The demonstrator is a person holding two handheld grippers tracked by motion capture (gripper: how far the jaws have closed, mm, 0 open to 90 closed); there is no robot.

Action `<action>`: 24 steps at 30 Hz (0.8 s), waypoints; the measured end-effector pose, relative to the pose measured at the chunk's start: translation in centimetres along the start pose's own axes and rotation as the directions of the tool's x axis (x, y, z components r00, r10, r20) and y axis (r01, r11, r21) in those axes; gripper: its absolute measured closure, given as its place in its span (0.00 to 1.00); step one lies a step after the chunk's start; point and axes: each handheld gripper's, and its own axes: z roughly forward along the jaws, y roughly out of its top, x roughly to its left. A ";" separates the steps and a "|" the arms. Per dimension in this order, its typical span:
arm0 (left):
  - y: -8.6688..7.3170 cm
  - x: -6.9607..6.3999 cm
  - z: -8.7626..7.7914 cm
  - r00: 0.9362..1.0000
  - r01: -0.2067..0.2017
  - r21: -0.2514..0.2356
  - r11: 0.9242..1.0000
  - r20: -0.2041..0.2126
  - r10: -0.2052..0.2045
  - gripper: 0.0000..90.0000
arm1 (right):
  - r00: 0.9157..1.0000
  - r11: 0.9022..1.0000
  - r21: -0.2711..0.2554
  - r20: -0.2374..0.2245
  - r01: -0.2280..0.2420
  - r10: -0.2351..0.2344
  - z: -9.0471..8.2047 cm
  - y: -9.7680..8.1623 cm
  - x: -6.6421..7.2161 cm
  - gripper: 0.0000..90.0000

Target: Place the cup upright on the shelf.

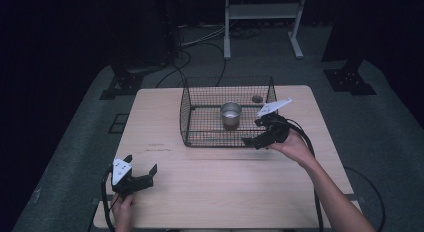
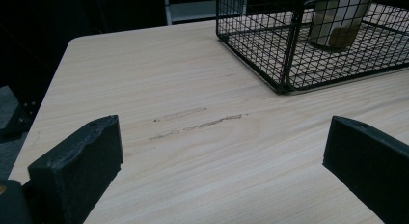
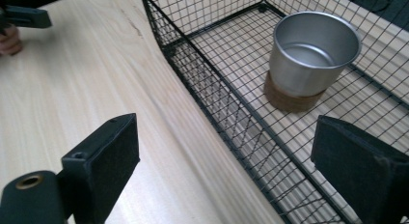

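Wire basket point(image 1: 200, 117) at tabletop point(image 1: 225, 182) centre, metal cup point(image 1: 230, 113) inside, right gripper point(image 1: 260, 132) at basket's 4 o'clock, jaws spread, left gripper point(image 1: 142, 169) at 7 o'clock, jaws spread, empty.

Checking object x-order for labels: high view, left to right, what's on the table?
left gripper → wire basket → metal cup inside the basket → small dark round object → right gripper at the basket's right end.
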 end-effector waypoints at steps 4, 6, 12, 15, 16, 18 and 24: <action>0.0 0.1 0.0 1.000 0.008 0.002 1.000 0.002 -0.008 0.00 | 1.000 1.000 0.010 0.001 0.007 -0.007 -0.2 -0.8 0.3 0.10; 0.0 0.1 0.0 1.000 0.008 0.001 1.000 0.001 -0.008 0.00 | 1.000 1.000 0.005 -0.001 0.000 0.000 -0.3 -1.1 0.4 0.10; 0.0 0.0 0.0 1.000 0.007 0.001 1.000 0.001 -0.007 0.00 | 1.000 1.000 -0.005 0.002 -0.002 0.002 -0.7 -2.1 0.5 0.10; 0.0 0.0 0.0 1.000 0.007 0.001 1.000 0.001 -0.007 0.00 | 1.000 1.000 -0.010 0.007 0.004 -0.004 -0.9 -2.5 0.6 0.14; 0.0 -0.1 0.0 1.000 0.004 0.001 1.000 0.001 -0.004 0.00 | 1.000 1.000 -0.012 0.010 0.000 0.000 -1.0 -2.8 0.7 0.14; 0.0 -0.1 0.0 1.000 0.003 0.002 1.000 0.002 -0.003 0.00 | 1.000 1.000 -0.014 0.008 -0.001 0.001 -1.1 -3.0 0.8 0.14; 0.0 0.0 0.0 1.000 0.002 0.002 1.000 0.001 -0.002 0.00 | 1.000 1.000 -0.011 0.002 -0.013 0.013 -1.1 -4.0 0.8 0.14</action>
